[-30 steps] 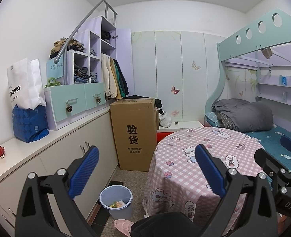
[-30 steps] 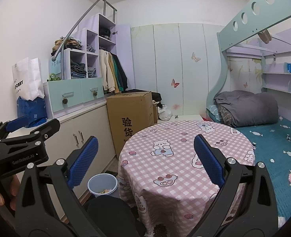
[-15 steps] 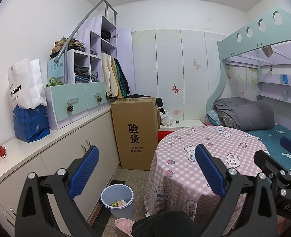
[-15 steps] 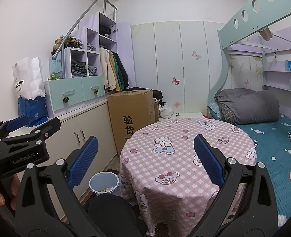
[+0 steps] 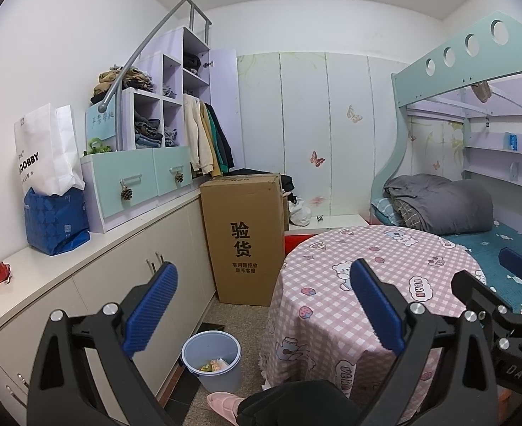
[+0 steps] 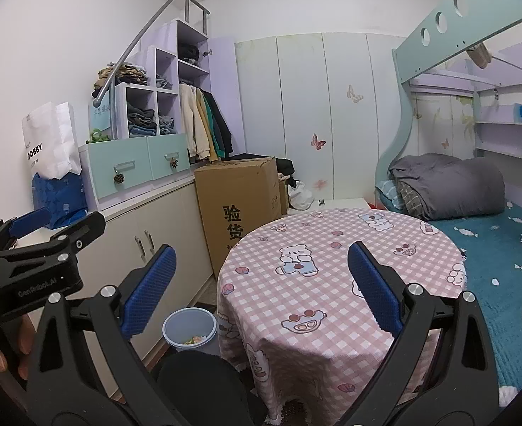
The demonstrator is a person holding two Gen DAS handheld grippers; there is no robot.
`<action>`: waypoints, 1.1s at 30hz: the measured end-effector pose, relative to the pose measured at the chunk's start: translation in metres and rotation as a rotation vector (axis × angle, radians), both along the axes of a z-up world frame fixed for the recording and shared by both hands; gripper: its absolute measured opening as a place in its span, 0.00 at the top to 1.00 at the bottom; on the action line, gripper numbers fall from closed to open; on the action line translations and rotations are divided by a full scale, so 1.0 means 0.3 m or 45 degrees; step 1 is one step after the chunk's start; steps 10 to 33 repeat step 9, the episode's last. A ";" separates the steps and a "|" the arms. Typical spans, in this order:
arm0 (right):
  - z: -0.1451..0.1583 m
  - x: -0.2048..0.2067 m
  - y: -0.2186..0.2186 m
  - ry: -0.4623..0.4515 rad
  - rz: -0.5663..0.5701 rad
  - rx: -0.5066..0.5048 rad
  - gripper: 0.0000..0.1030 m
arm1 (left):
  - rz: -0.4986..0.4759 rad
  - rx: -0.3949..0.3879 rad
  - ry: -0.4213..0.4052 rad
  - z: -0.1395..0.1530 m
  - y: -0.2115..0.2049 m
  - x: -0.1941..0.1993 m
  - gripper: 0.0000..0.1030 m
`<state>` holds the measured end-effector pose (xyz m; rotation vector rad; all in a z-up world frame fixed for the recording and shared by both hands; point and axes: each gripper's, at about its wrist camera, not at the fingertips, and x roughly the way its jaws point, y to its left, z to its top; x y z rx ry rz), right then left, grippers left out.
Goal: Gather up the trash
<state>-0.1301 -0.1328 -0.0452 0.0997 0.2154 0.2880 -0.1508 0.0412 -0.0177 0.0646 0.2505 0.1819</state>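
Stood behind a round table (image 6: 331,248) draped in a pink checked cloth printed with bears. Left of it, on the floor, a tall cardboard box (image 5: 243,234) marked "验货" in bold black. Atop the long white counter (image 5: 119,234), a white paper bag (image 5: 44,149) reading "DOBBY", tucked into a blue one. Beside the table's foot, against the cabinets, a pale blue trash bin (image 5: 213,358) holding a few scraps. Left gripper (image 5: 261,312) held above the floor with jaws spread wide, nothing between; "GenRobot.AI" legible on its body in the right view. Right gripper (image 6: 261,291) likewise gaped apart over the tablecloth, empty.
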 end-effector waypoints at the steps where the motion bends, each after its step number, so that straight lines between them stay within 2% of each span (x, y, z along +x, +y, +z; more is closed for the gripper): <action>1: -0.004 0.009 0.001 0.006 0.000 -0.001 0.08 | 0.000 0.000 0.002 -0.002 -0.002 0.004 0.07; 9: -0.055 0.100 -0.008 0.081 -0.007 0.002 0.08 | 0.046 0.021 0.079 -0.053 -0.004 0.086 0.07; 33: -0.055 0.100 -0.008 0.081 -0.007 0.002 0.08 | 0.046 0.021 0.079 -0.053 -0.004 0.086 0.07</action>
